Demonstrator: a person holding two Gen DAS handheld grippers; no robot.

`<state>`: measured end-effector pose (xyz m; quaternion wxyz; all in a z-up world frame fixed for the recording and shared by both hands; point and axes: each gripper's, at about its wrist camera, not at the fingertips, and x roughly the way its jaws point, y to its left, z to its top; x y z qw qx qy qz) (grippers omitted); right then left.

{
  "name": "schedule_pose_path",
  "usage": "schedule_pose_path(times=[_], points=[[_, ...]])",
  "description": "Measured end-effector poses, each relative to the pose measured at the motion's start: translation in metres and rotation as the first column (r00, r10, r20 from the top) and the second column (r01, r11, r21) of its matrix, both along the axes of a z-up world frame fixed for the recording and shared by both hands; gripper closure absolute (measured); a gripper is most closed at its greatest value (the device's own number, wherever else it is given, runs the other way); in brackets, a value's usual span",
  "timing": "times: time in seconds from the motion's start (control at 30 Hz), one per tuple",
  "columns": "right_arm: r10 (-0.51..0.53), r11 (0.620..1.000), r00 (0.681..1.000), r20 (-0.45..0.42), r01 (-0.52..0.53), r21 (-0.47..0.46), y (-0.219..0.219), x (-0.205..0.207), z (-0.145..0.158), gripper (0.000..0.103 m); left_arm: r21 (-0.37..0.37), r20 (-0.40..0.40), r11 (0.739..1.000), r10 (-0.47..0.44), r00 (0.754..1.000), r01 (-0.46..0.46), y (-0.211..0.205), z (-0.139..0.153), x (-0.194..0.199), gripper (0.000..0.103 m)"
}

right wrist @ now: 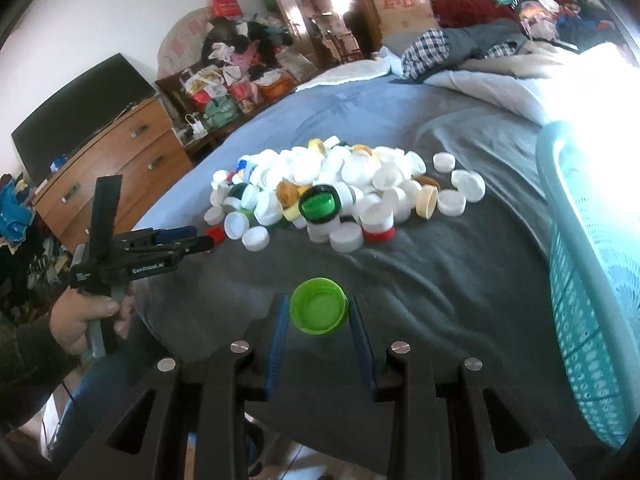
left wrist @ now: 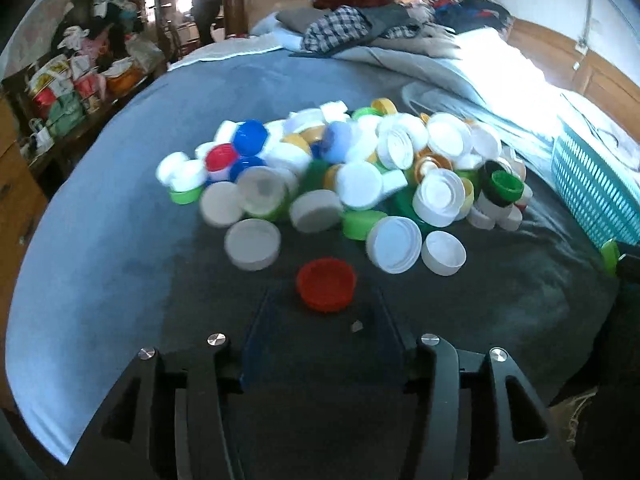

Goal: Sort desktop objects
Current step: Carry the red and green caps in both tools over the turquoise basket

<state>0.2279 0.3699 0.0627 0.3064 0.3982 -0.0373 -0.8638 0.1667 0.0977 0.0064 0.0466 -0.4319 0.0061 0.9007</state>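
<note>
A heap of bottle caps [left wrist: 344,168], mostly white with some blue, green, yellow and red, lies on the grey bedspread [left wrist: 120,220]; the heap also shows in the right wrist view [right wrist: 332,188]. A red cap [left wrist: 326,285] lies alone just in front of my open left gripper [left wrist: 322,300], between its fingertips. The left gripper also shows in the right wrist view [right wrist: 208,242], with the red cap [right wrist: 215,234] at its tips. My right gripper [right wrist: 320,312] is shut on a lime green cap [right wrist: 319,311], held above the bedspread. That cap shows at the right edge of the left wrist view [left wrist: 610,256].
A teal perforated plastic basket [right wrist: 592,280] stands on the bed at the right, also in the left wrist view [left wrist: 592,188]. Piled clothes and a white duvet [right wrist: 500,80] lie behind the heap. A wooden dresser [right wrist: 120,168] with a TV stands left of the bed.
</note>
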Motion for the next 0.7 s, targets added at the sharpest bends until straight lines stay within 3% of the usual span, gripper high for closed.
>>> schedule_pose_path(times=[0.1, 0.13, 0.17, 0.33, 0.47, 0.7], points=[[0.014, 1.0, 1.0, -0.011, -0.014, 0.003, -0.003, 0.001, 0.003, 0.069, 0.023, 0.009, 1.0, 0.002, 1.0, -0.002, 0.0, -0.005, -0.008, 0.06], [0.017, 1.0, 1.0, -0.017, -0.017, 0.004, -0.005, 0.002, 0.006, 0.069, 0.028, 0.007, 1.0, 0.009, 1.0, -0.009, -0.001, -0.004, -0.009, 0.066], [0.019, 1.0, 1.0, -0.02, -0.019, 0.005, -0.005, 0.002, 0.007, 0.069, 0.036, 0.008, 0.999, 0.016, 1.0, -0.016, -0.002, -0.002, -0.009, 0.078], [0.025, 1.0, 0.998, -0.054, -0.024, 0.008, -0.006, 0.003, 0.021, 0.069, 0.024, -0.012, 1.0, 0.015, 1.0, -0.015, 0.004, 0.016, 0.003, 0.078], [0.011, 1.0, 0.996, -0.084, -0.012, -0.01, 0.001, 0.002, 0.034, 0.069, 0.031, -0.057, 0.999, 0.011, 0.998, -0.009, 0.013, 0.047, 0.014, 0.078], [-0.08, 0.997, 0.981, -0.179, 0.082, 0.001, 0.045, -0.003, 0.072, 0.069, 0.047, -0.132, 0.994, -0.091, 0.987, 0.098, 0.076, 0.105, 0.0, 0.078]])
